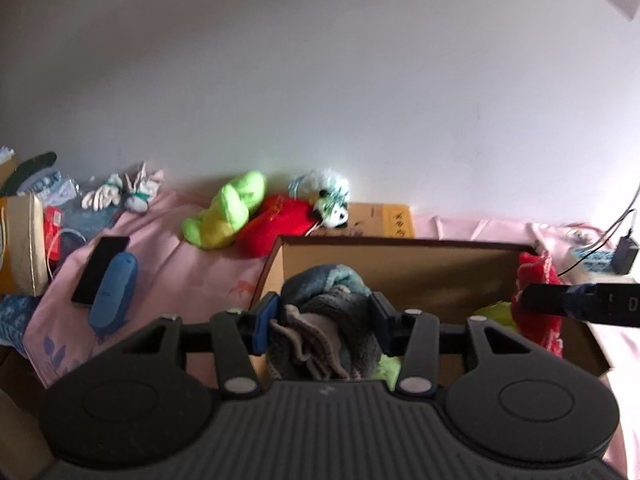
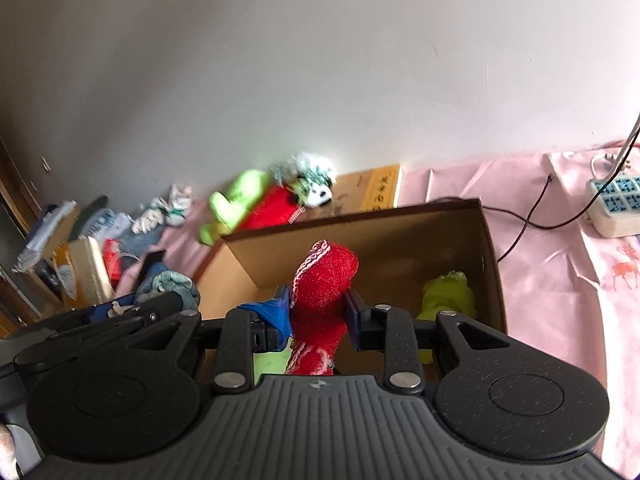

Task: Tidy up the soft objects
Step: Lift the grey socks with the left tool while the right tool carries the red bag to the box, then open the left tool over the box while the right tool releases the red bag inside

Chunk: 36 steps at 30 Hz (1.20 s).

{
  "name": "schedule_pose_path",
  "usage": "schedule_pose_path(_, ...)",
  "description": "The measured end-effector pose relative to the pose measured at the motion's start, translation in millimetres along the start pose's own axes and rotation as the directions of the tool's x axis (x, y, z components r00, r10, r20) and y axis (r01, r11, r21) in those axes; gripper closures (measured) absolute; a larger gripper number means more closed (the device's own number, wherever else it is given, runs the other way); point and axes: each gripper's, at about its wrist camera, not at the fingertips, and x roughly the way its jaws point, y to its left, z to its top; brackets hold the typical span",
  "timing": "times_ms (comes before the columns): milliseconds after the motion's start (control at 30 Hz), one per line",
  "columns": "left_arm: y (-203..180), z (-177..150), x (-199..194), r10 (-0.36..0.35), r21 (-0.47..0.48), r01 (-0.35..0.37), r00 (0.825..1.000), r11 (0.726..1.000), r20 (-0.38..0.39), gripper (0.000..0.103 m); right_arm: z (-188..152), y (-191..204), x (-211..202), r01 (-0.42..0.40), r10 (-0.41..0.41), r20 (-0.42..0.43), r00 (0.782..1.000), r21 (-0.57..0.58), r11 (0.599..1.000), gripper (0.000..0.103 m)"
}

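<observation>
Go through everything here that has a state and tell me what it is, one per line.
Left gripper: shut on the grey-blue cloth bundle.
Right gripper: shut on the red knit piece.
Cardboard box: open, a yellow-green soft thing inside.
Green plush: lying on the pink sheet.

Black ribbed tongs (image 1: 322,316), blue pads (image 2: 282,312), silver rivets

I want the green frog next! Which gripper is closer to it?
Left. The left gripper, jaws shut on a grey-blue cloth, hovers over the box's frog-side end. The right gripper, holding a red sock, is farther from the green frog.
</observation>
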Motion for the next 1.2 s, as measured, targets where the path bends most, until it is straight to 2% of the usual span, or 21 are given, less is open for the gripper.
schedule_pose_path(200, 5, -13, 37, 0.027, -0.009, -0.027, 0.997, 1.000, -0.073, 0.049, -4, -8, 24, 0.056, -0.055, -0.060, 0.997, 0.009, 0.998, 0.088)
schedule_pose_path(267, 8, -15, 40, 0.019, -0.016, -0.021, 0.997, 1.000, -0.078, 0.041, -5, -10, 28, 0.065, -0.065, -0.069, 0.995, 0.002, 0.998, 0.088)
schedule_pose_path(367, 9, -16, 38, 0.024, -0.013, -0.025, 0.997, 1.000, -0.071, 0.039, -4, -14, 33, 0.077, -0.076, -0.093, 0.993, 0.006, 0.997, 0.087)
schedule_pose_path(400, 9, -16, 37, 0.020, -0.015, -0.021, 0.997, 1.000, -0.070, 0.039, -4, -16, 33, 0.057, -0.055, -0.098, 0.994, 0.013, 0.998, 0.085)
schedule_pose_path(467, 9, -17, 30, 0.012, -0.020, -0.013, 0.998, 1.000, -0.064, 0.038, -2, -24, 33, -0.004, 0.012, -0.112, 0.994, 0.074, 0.997, 0.086)
schedule_pose_path(567, 8, -19, 18, 0.014, -0.012, -0.015, 0.999, 1.000, -0.049, 0.038, -3, -19, 24, 0.066, -0.063, -0.066, 0.996, 0.037, 0.997, 0.085)
schedule_pose_path(700, 4, -24, -4, 0.042, 0.011, -0.042, 0.999, 0.999, -0.028, 0.038, -2, -22, 10, 0.032, -0.027, -0.065, 0.998, 0.090, 0.995, 0.085)
schedule_pose_path(933, 2, -28, -41, 0.084, 0.013, -0.084, 0.995, 0.996, -0.047, 0.036, -13, -3, -20, 0.025, -0.023, -0.049, 0.999, 0.043, 0.999, 0.085)
schedule_pose_path(1200, -7, -48, -87, 0.170, 0.060, -0.166, 0.984, 0.984, -0.053, 0.033, -47, 28, -60, 0.004, -0.005, -0.019, 1.000, -0.044, 0.999, 0.085)
